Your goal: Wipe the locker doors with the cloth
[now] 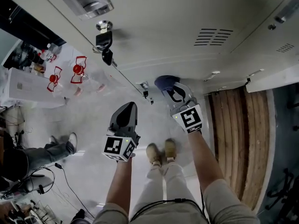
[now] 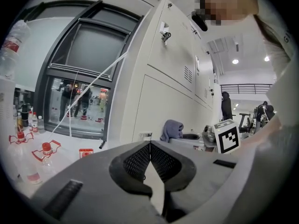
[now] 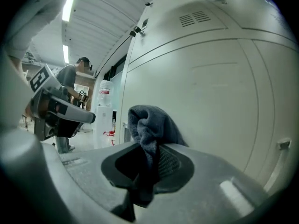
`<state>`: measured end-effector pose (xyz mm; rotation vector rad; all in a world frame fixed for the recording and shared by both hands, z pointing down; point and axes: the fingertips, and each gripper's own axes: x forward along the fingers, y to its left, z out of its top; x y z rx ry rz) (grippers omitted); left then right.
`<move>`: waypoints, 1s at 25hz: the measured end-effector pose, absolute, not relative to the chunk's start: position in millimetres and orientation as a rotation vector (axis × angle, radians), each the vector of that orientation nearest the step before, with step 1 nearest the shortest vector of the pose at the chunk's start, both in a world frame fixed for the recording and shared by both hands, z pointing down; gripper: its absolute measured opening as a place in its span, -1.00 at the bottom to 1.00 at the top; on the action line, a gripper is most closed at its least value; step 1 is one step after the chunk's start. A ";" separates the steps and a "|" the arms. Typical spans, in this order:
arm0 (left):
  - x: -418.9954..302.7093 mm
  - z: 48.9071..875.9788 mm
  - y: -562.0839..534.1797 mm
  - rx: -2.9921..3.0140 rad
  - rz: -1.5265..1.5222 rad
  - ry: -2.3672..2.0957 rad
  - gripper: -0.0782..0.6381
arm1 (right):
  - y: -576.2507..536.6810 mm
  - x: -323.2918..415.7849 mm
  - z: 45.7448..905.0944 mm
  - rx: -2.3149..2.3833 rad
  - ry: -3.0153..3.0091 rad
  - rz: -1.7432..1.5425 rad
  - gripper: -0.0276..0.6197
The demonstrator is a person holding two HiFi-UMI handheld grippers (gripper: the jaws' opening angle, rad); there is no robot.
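Right tongs (image 1: 175,91) clench cloth (image 1: 162,82) by door (image 1: 187,50) at twelve o'clock; left tongs (image 1: 126,110) closed, empty, at nine. Wiping seems due: press, sweep.

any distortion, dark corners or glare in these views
Head view: even light, pale metal locker doors bend from the wide angle. Left gripper view: fisheye, black corners, bright ceiling lamps. Right gripper view: same fisheye; a ceiling light strip glares at top left, blue-grey cloth is shadowed between the jaws.
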<state>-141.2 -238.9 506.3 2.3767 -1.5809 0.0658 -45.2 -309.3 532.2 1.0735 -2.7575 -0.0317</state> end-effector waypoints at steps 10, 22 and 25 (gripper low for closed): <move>-121.8 511.5 -238.5 2.389 0.078 -1.541 -0.79 | -326.1 29.3 541.5 1.253 -2.678 0.006 -0.75; -116.0 517.9 -236.0 2.391 0.091 -1.525 -0.79 | -336.6 85.8 546.8 1.460 -2.628 0.130 -0.75; -120.8 520.9 -234.8 2.375 0.082 -1.538 -0.79 | -332.8 83.3 546.3 1.490 -2.651 0.134 -0.74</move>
